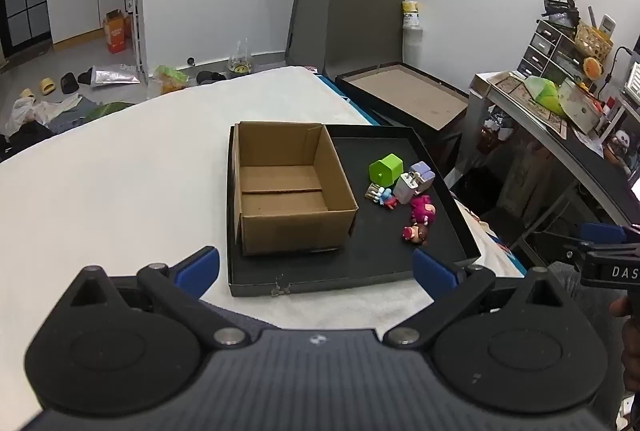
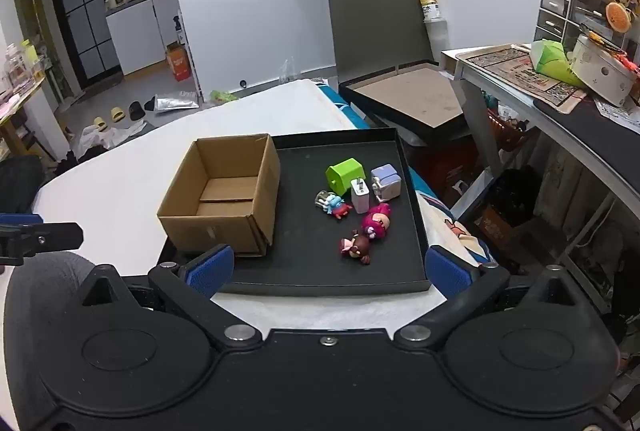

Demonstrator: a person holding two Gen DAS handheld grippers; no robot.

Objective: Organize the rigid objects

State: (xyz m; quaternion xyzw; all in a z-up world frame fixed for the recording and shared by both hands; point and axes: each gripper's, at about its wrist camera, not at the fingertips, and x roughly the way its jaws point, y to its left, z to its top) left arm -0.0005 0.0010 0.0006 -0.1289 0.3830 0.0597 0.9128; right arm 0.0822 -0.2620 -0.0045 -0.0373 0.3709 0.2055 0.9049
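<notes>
Left gripper (image 1: 316,265) and right gripper (image 2: 326,271): both jaws spread wide, nothing between them, both hovering short of the black tray (image 2: 320,287). Nothing picked yet; judged the opening step.

On the tray, cardboard box (image 2: 224,191) sits empty at 9 o'clock. Toys cluster at 3 o'clock: brown figurine (image 2: 356,249) nearest, then pink figurine (image 2: 376,223), blue figurine (image 2: 334,205), white charger (image 2: 361,195), green block (image 2: 344,173), lilac block (image 2: 386,181).

Next: probably descend on the brown figurine, narrowing to fit.
</notes>
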